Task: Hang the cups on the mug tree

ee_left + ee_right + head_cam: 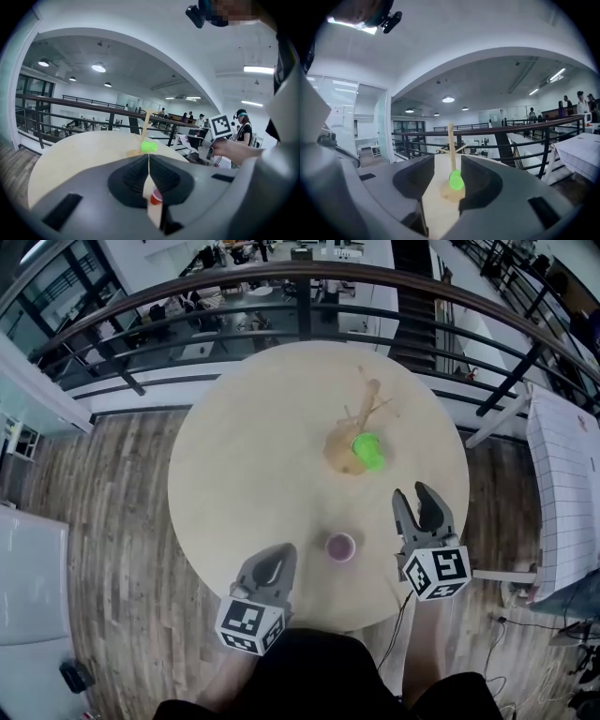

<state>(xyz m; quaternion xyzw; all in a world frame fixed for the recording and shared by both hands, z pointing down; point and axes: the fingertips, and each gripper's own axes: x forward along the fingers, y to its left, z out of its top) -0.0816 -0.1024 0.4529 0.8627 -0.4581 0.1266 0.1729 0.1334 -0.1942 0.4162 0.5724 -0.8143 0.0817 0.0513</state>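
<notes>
The pink cup (340, 547) stands upright on the round table (234, 456), near the person's edge and between the two grippers, touched by neither. By the look of it, it is the one not yet hung. The green cup (367, 450) lies on its side low against the mug tree (367, 413), its mouth turned toward the right gripper view. Whether it hangs from a low peg or rests on the base I cannot tell. The tree stands past the table's middle, its upper pegs bare.

The right gripper (419, 495) hovers beside the pink cup, aimed at the tree, its jaws spread with nothing between them. That would suit a reach for the pink cup. The left gripper (278, 557) sits at the near edge, jaws pressed together and empty, apparently parked out of the way.
</notes>
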